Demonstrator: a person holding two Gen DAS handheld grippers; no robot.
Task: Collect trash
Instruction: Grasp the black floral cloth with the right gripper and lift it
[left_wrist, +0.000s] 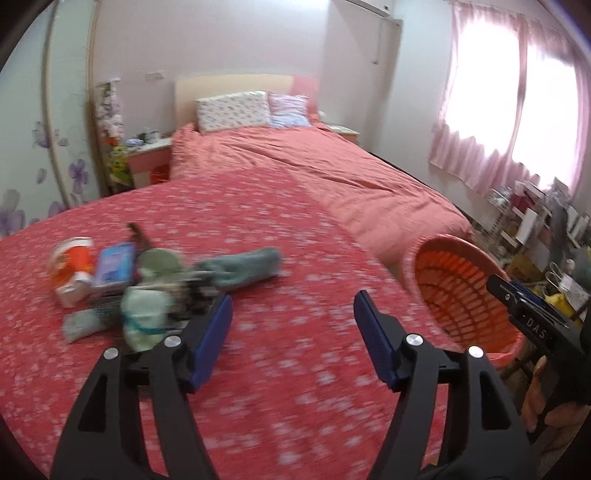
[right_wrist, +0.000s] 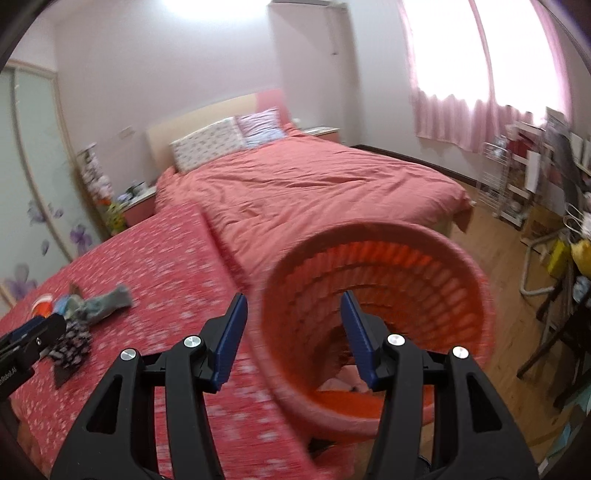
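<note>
Both claws gape wide with nothing between their blue pads: the left gripper hangs over the red flowered cloth, the right gripper at the orange basket off the cloth's right edge. Blurred trash is piled near the cloth's left edge.

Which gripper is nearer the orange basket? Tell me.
Right. The right gripper hangs open at the orange basket mouth; the left gripper is open over the table, basket off to its right.
</note>
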